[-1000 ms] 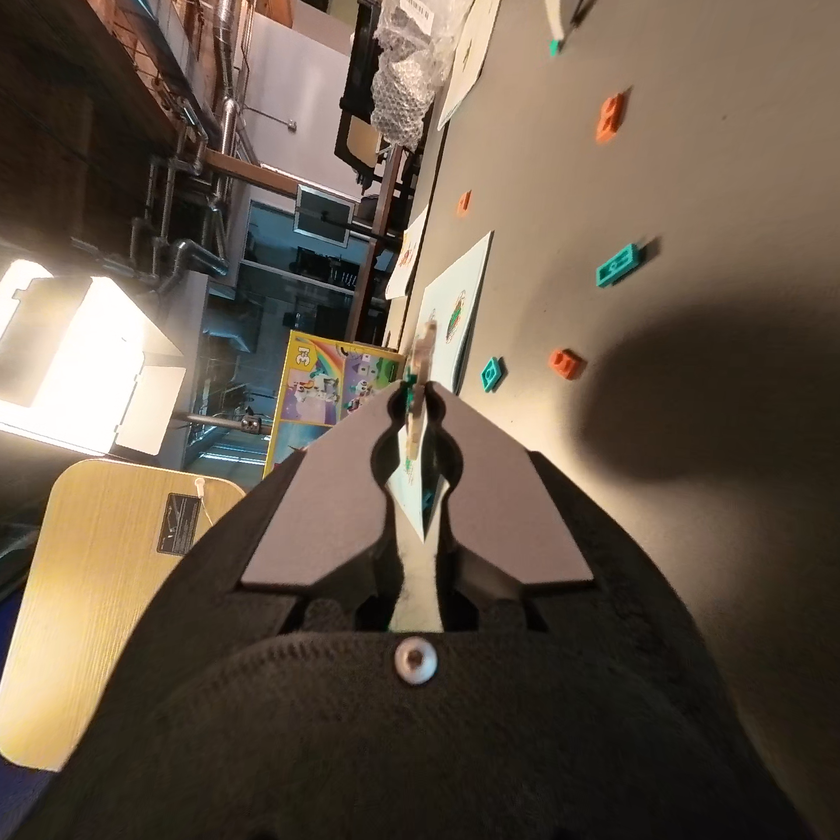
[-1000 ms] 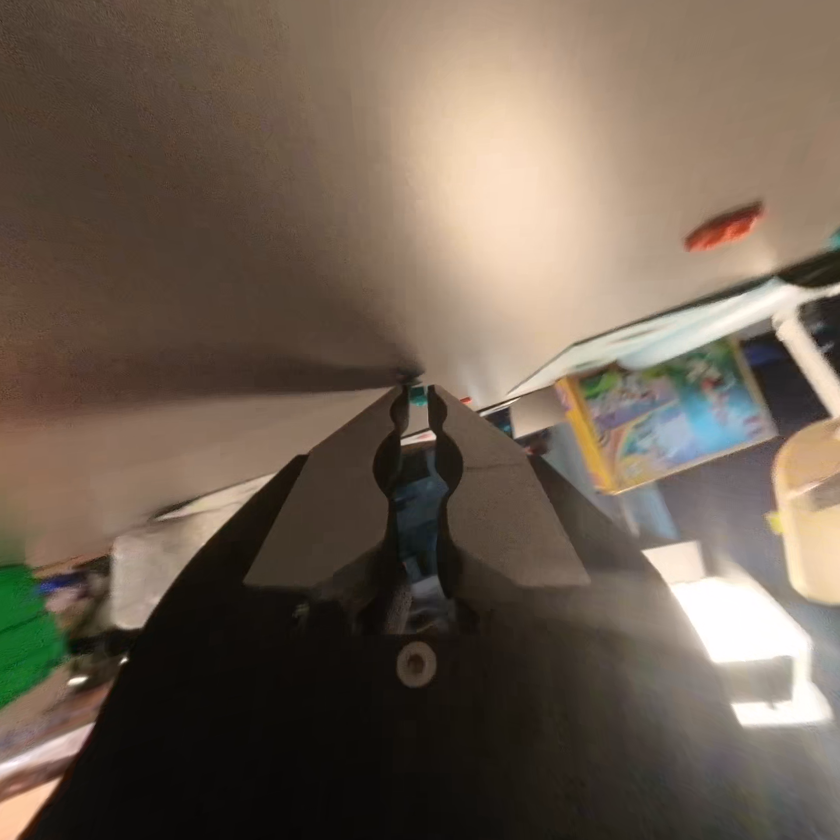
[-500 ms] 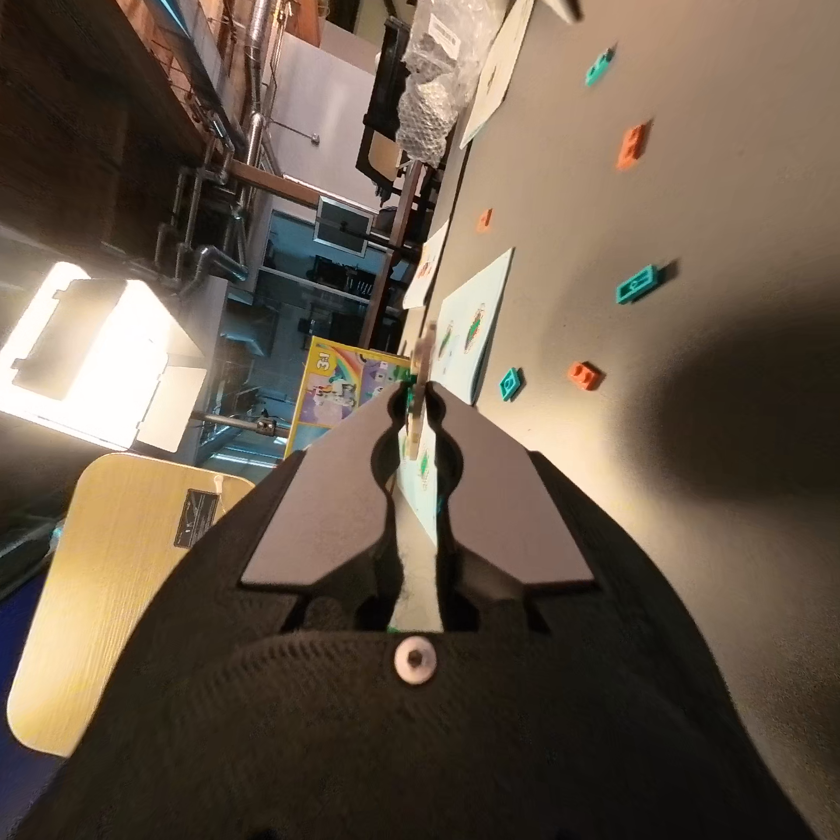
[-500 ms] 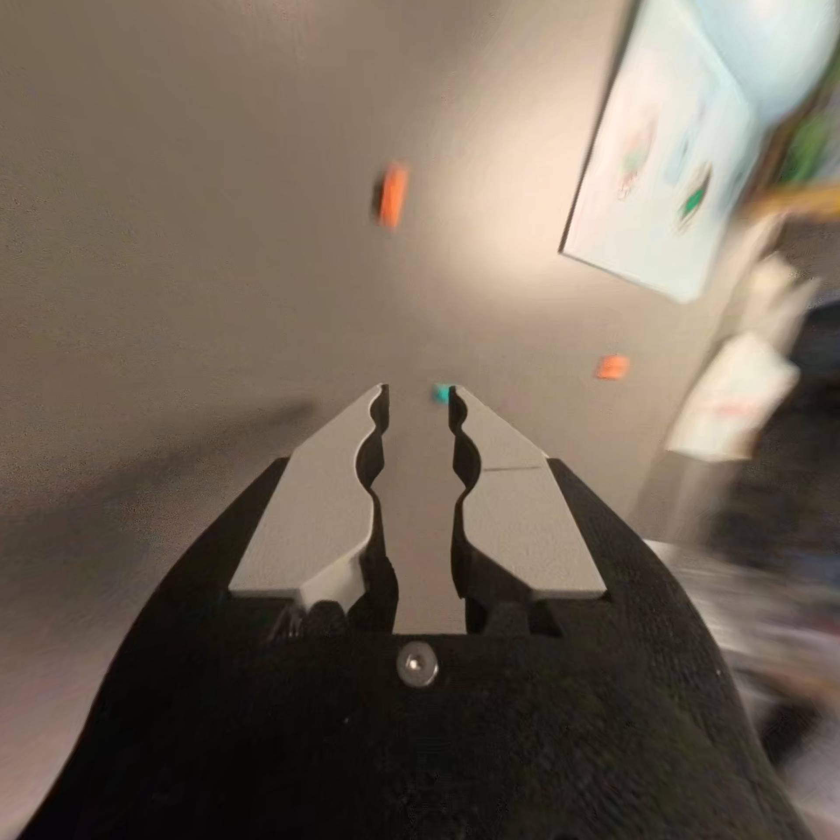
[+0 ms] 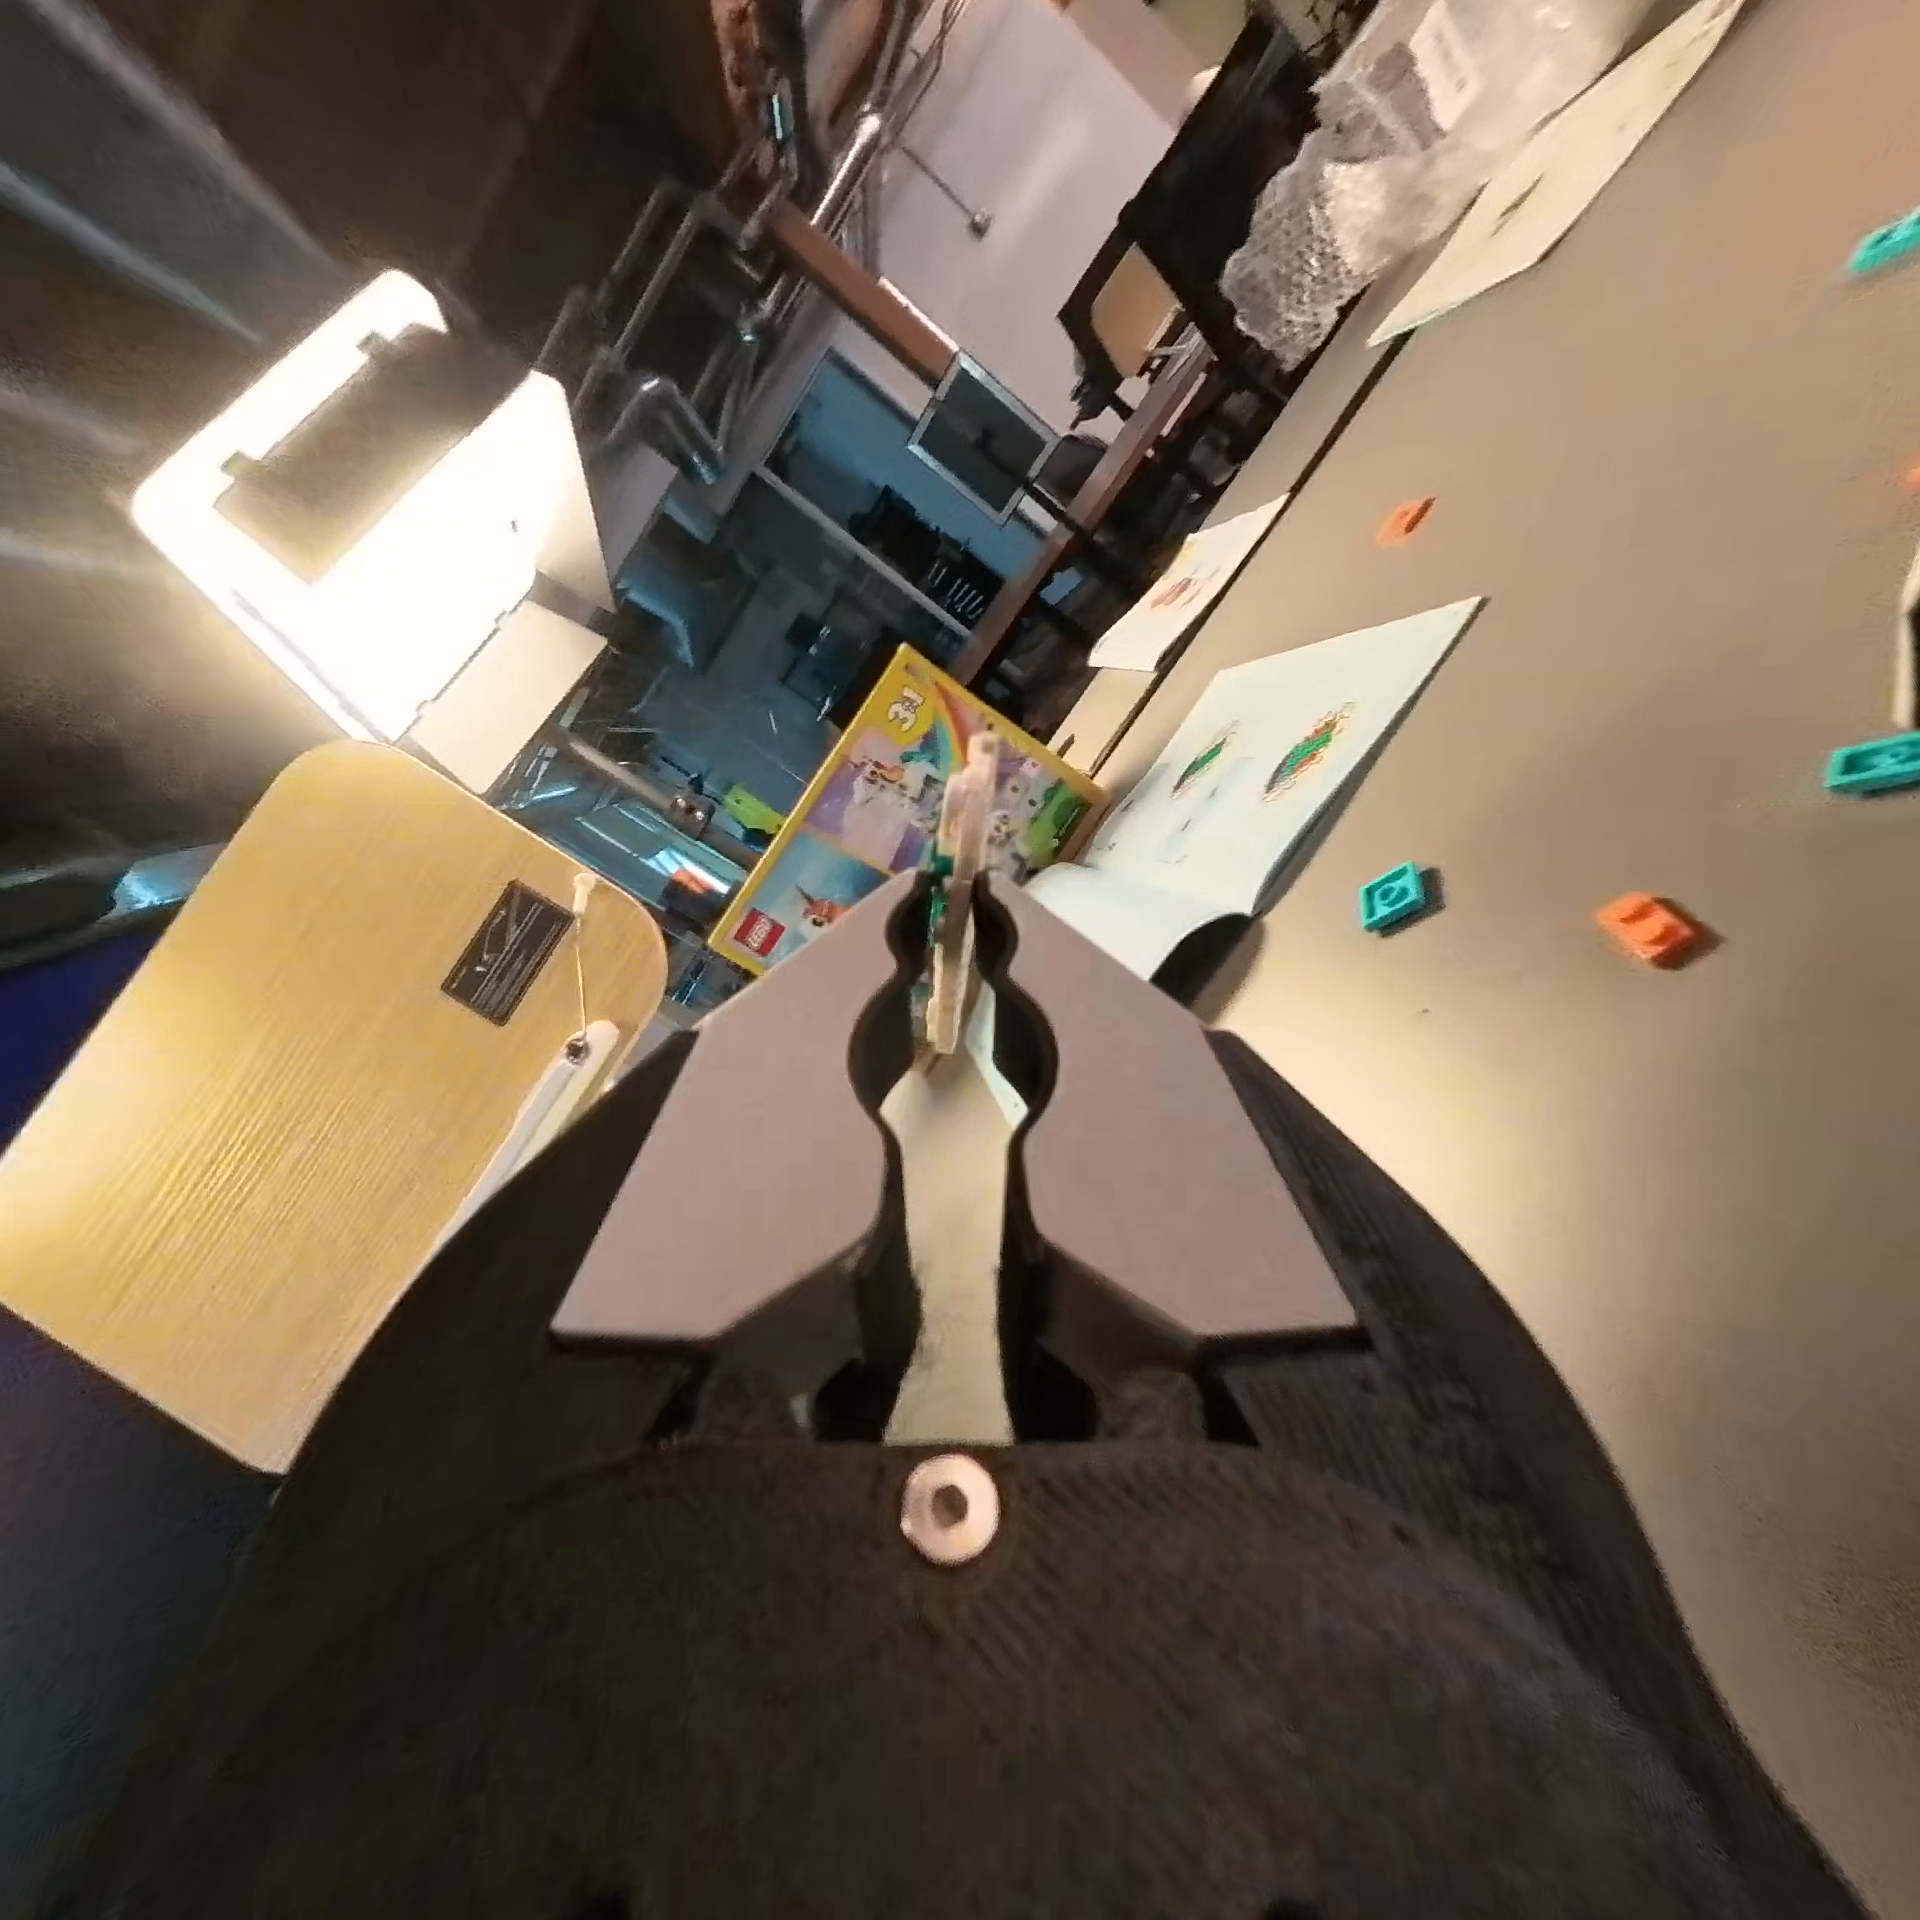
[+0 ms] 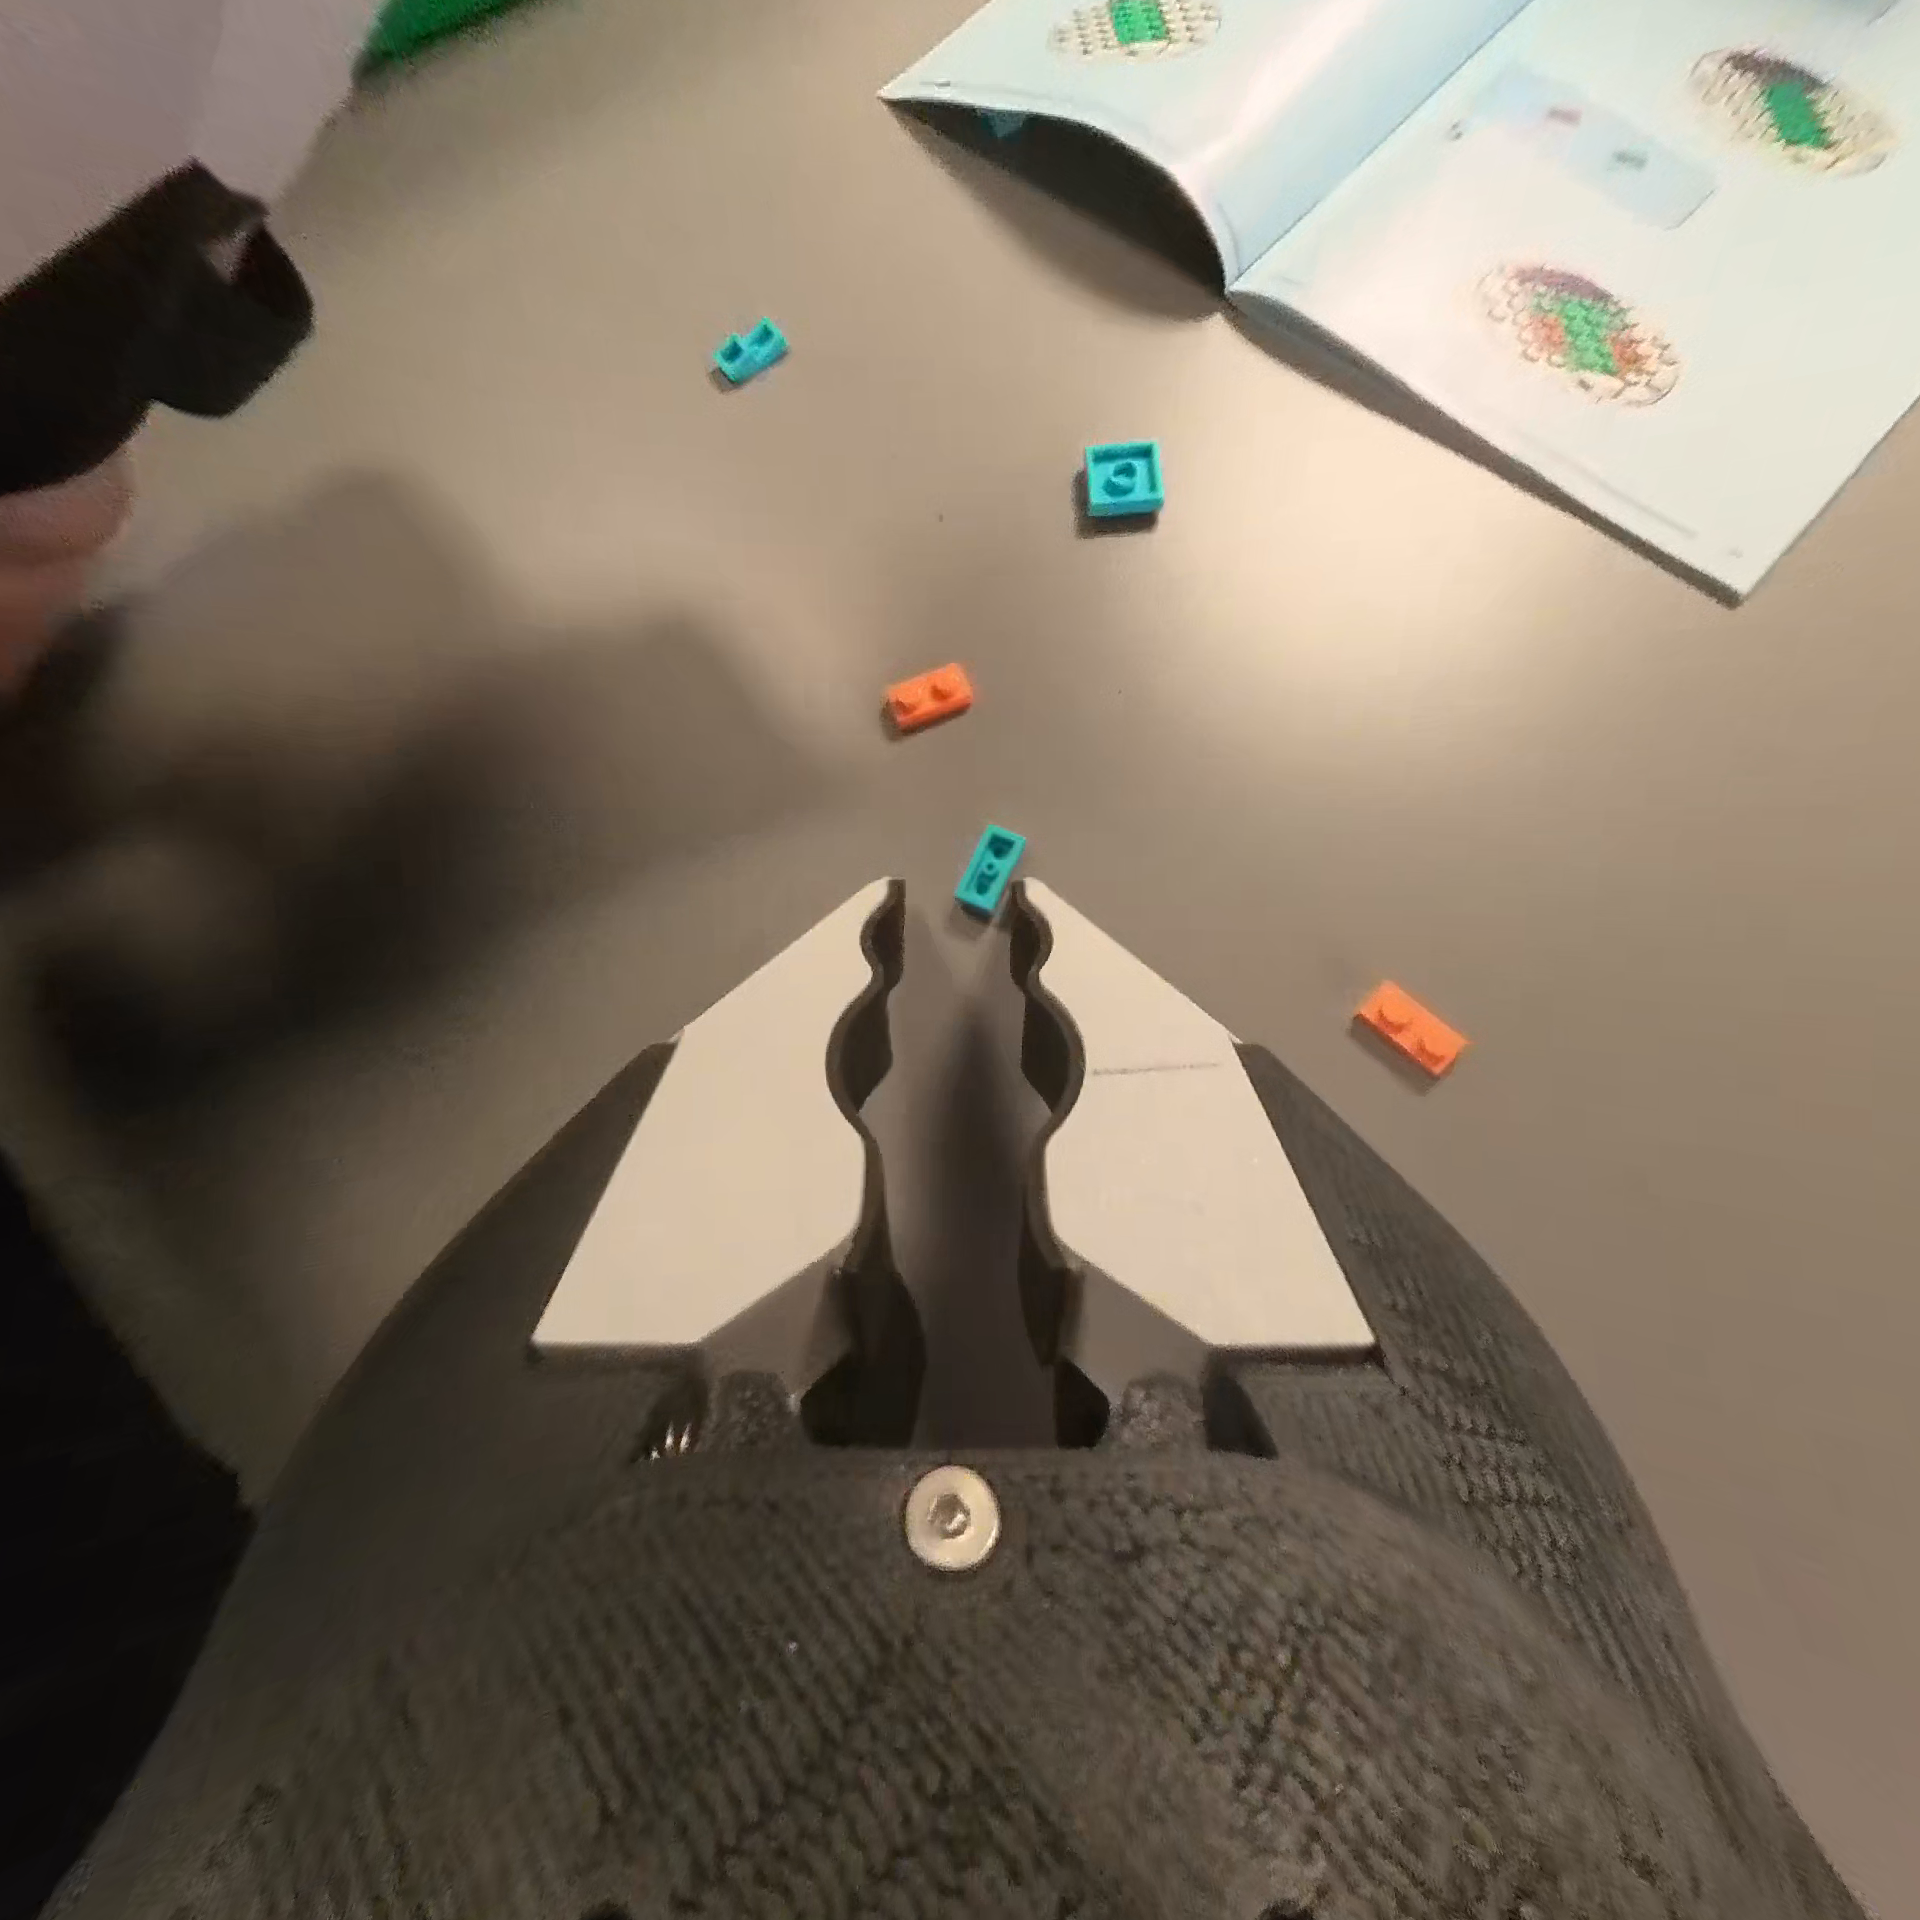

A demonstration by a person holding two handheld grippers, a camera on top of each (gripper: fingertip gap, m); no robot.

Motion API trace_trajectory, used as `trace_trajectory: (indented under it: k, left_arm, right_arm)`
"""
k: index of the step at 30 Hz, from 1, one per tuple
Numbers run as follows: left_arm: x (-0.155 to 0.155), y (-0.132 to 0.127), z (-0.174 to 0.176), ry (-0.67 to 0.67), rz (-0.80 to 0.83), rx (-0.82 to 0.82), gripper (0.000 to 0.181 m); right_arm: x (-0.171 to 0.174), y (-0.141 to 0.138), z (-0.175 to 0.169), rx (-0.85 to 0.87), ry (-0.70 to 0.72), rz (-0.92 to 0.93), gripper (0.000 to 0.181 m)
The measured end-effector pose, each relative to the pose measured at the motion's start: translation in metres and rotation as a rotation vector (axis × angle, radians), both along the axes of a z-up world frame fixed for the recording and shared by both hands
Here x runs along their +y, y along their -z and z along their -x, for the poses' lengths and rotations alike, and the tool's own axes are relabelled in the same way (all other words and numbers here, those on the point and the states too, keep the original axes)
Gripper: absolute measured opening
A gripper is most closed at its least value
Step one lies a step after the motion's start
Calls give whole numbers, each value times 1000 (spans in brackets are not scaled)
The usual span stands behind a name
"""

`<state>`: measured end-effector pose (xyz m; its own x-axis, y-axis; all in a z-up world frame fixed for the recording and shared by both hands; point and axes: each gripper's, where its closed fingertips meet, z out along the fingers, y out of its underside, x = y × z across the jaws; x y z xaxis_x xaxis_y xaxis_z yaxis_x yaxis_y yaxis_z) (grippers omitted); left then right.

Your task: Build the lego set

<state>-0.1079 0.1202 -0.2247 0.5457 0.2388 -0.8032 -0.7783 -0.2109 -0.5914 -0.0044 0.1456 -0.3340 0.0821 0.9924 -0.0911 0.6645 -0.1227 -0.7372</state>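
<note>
Grey worktop (image 6: pixel 520 540) carrying an open pale-blue instruction booklet (image 6: pixel 1558 260) at far right and scattered teal and orange plates. Left gripper (image 5: pixel 951 883): fingers clamped on a thin tan round plate assembly (image 5: pixel 961 925), held edge-on. Right gripper (image 6: pixel 954 883): fingers apart, just short of the small teal two-stud plate (image 6: pixel 990 871). Straddle its long sides squarely before closing.

Left gripper pinched tight and rolled sideways; right gripper parted and pointing down.

The left gripper (image 5: pixel 954 894) is rolled onto its side, its grey fingers (image 5: pixel 1091 1039) pressed against a thin cream plate (image 5: pixel 961 873) standing edge-on between the tips. The right gripper (image 6: pixel 956 894) tilts downward, a clear gap between its two fingers (image 6: pixel 769 1039). Far off to its upper left, blurred, the left gripper's dark body shows, with a hand (image 6: pixel 52 561) beside it.
</note>
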Motion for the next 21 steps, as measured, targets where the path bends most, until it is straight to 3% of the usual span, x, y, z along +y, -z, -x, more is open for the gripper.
trace_trajectory:
  k: [1,6,9,12,17,19,21]
  left_arm:
    - [-1,-1,0,2,-4,-3,6]
    - [0,-1,-6,35,-7,-7,6]
    - [1,0,-8,46,-2,-10,6]
    - [-1,0,-6,39,-2,-8,6]
    - [0,2,-6,45,13,-19,7]
    - [2,5,-8,47,30,-6,6]
    - [3,6,-10,49,40,4,6]
  right_arm:
    - [2,1,0,-3,11,-27,15]
    - [2,2,-2,-23,7,-20,7]
    - [8,2,-6,-112,-122,-133,6]
    - [55,-9,-14,-246,-319,-557,6]
    - [148,-30,-27,-622,-698,-1452,6]
    - [160,-31,-30,-699,-900,-1741,6]
    - [159,-20,-37,-720,-1091,-1868,6]
